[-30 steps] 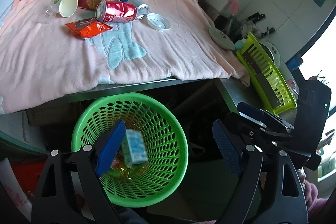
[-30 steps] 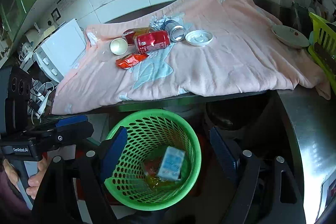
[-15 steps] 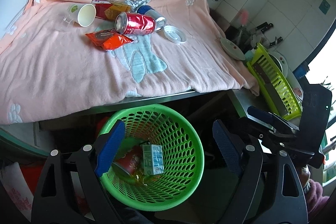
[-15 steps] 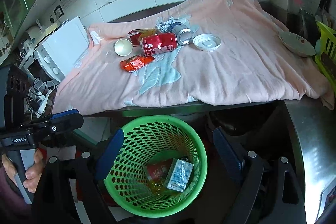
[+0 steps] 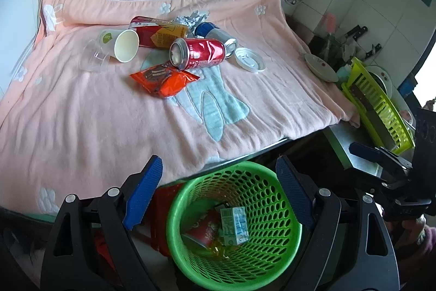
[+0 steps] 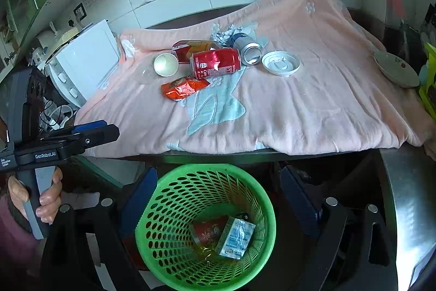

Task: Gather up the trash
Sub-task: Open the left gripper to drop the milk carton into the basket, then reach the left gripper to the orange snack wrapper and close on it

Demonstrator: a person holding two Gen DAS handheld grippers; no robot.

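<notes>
Trash left: a red can (image 5: 198,53), an orange wrapper (image 5: 164,78), a paper cup (image 5: 122,45), a white lid (image 5: 250,59), a blue can (image 5: 215,35), a red-and-yellow pack (image 5: 158,32), a foil ball (image 5: 190,18) and a clear cup (image 5: 95,59) lie in one cluster at upper centre of the left view, on the pink towel (image 5: 81,113).
Trash done: a carton (image 6: 236,237) and a red can lie at the bottom of the green bin (image 6: 174,274); something yellowish lies beneath them, and I cannot tell what it is.
Progress: I judge the job early; two or three pieces are binned and about eight wait on the towel.
Left gripper (image 5: 218,195): my jaws stand spread with nothing between them, at the lower centre of the frame, over the towel's near edge and the bin's rim.
Right gripper (image 6: 218,198): my jaws have just been opening and now stand wide and empty, straddling the bin at lower centre.
Trash to fingers: the cluster sits well apart from both pairs of fingers, above them in the frame; the wrapper is nearest, then the red can.
Next, as I judge: reach across the towel for the wrapper or the red can.
Around: a bowl (image 6: 395,70) rests at the towel's right end, a yellow rack (image 5: 381,111) at right.
</notes>
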